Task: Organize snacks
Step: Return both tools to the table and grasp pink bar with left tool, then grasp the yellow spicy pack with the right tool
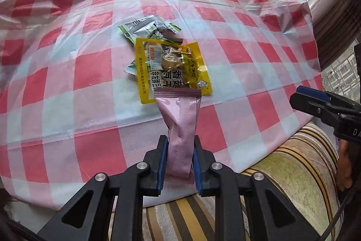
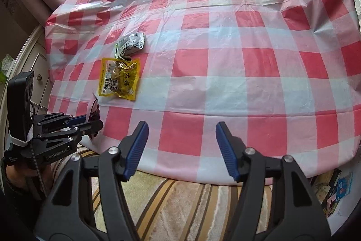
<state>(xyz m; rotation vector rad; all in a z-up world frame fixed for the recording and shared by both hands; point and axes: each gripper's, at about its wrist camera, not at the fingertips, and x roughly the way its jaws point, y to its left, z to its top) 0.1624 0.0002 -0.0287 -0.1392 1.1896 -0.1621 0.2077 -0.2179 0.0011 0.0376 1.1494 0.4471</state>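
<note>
Between my left gripper's (image 1: 178,164) blue pads sits a pink snack packet (image 1: 180,128), clamped at its lower half and standing up over the near edge of the checked tablecloth (image 1: 225,64). Its top end overlaps the yellow snack packet (image 1: 171,69) in my view; I cannot tell if they touch. Behind the yellow one lie green and white packets (image 1: 149,28), partly tucked under it. My right gripper (image 2: 182,150) hangs with its fingers wide apart, holding nothing, above the striped cushion (image 2: 191,207) at the table's edge.
</note>
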